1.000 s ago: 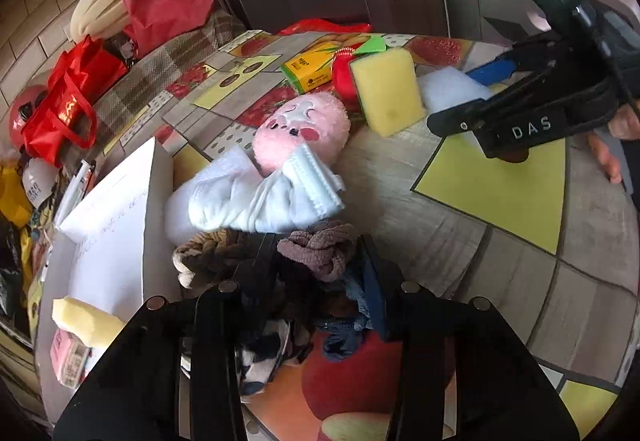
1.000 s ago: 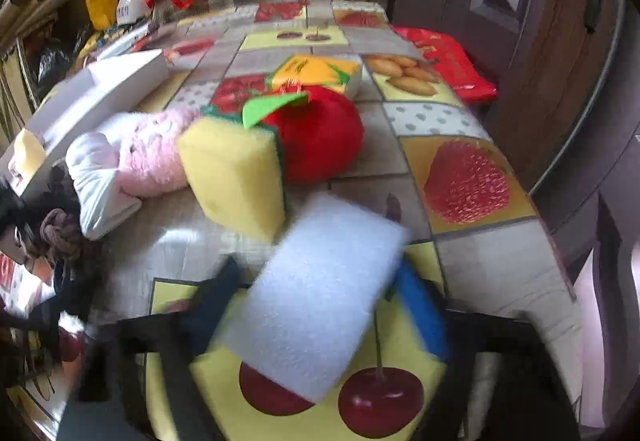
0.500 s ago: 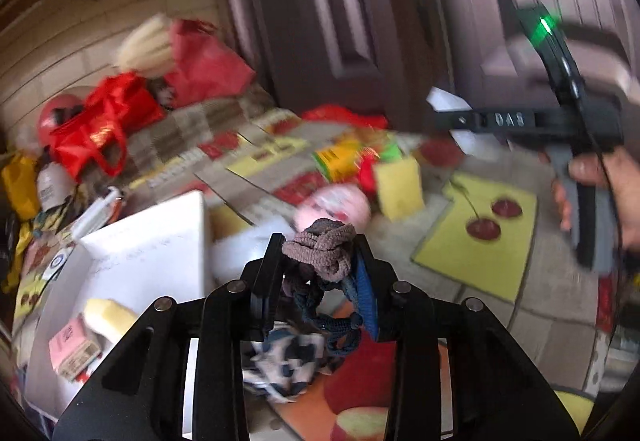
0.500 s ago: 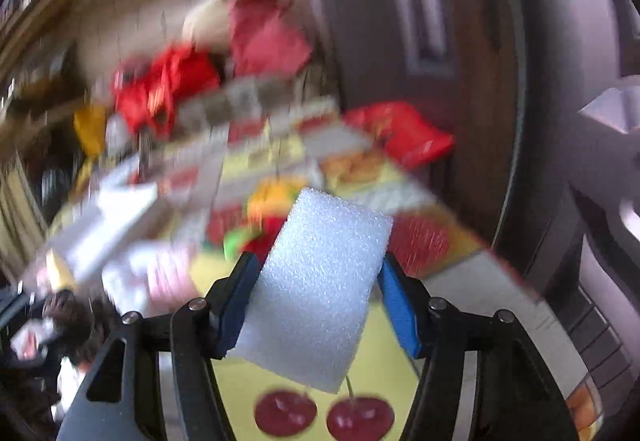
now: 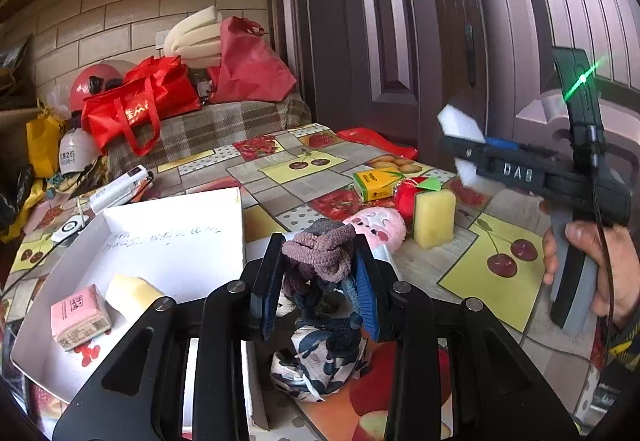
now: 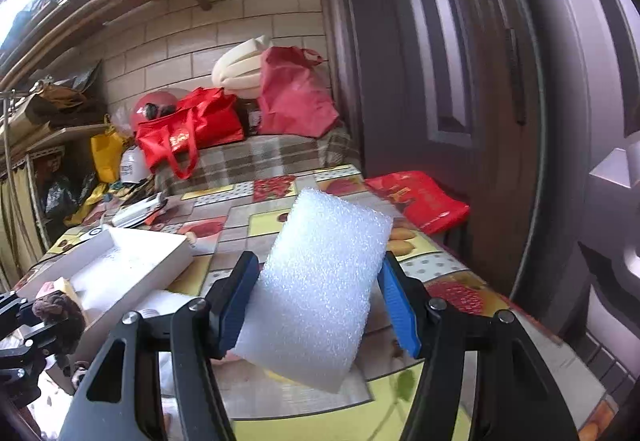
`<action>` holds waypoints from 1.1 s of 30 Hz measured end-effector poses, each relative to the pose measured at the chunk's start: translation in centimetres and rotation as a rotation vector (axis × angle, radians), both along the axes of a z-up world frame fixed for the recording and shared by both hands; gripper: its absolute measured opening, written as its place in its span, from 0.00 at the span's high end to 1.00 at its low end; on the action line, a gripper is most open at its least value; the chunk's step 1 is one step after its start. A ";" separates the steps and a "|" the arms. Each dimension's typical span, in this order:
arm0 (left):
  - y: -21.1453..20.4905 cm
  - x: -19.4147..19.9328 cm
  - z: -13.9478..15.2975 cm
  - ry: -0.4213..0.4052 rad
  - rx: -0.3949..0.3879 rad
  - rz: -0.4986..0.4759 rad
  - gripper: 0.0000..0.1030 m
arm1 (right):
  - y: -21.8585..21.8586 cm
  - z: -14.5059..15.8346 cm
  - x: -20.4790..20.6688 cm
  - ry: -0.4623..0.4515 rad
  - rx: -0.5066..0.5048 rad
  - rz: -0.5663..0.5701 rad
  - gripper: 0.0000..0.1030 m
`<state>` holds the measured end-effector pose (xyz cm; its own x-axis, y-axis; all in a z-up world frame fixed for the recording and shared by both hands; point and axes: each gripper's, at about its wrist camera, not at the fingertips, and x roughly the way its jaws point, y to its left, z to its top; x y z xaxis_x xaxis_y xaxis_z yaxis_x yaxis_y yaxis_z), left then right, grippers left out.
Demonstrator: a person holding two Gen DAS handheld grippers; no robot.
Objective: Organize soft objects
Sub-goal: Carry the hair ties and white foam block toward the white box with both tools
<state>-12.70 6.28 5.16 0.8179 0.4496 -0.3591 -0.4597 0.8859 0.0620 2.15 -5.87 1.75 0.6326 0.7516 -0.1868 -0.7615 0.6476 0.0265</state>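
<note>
A: Where is the white box [image 5: 168, 241] lying, relative to what the two grippers are carrying?

B: The left gripper [image 5: 320, 277] is clamping narrowly on a knotted bundle of hair ties [image 5: 320, 253], dark strands and a patterned cloth dangling below it. The box is sitting just to the left of that bundle and slightly lower, its open tray already holding a pink packet [image 5: 78, 315] and a pale yellow sponge [image 5: 132, 293]. So the left hand looks clearly the nearer one.

A: And the right one?

B: The right gripper [image 6: 320, 305] is holding a white foam block [image 6: 320, 289] across its short side, at a middling width, with the block's long axis running up and away from the fingers and tipping to the right. From there the box is lying off to the left and lower, beyond the left gripper, so it is likely the farther hand.

A: What is waiting outside the box?

B: To the right of the box, on the fruit-print tablecloth [image 5: 492, 281], a pink plush [image 5: 376, 225], a yellow sponge [image 5: 434, 217] and a red apple toy [image 5: 406, 195] are resting close together. Judging from this, the bundle probably needs only a short swing left over the box's near wall.
</note>
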 end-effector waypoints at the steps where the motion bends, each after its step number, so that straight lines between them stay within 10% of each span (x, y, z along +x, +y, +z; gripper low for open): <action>1: 0.2 -0.1 0.0 -0.006 -0.006 0.004 0.68 | 0.3 0.0 -0.2 0.001 -0.002 0.011 0.40; 33: 4.3 -4.4 -0.1 -0.026 0.018 0.164 0.68 | 6.5 -1.6 -8.8 -0.025 -0.094 0.270 0.40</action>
<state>-17.12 10.63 5.05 0.7419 0.5840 -0.3294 -0.5997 0.7977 0.0634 -6.65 0.66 0.19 0.4170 0.8736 -0.2507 -0.9065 0.4199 -0.0448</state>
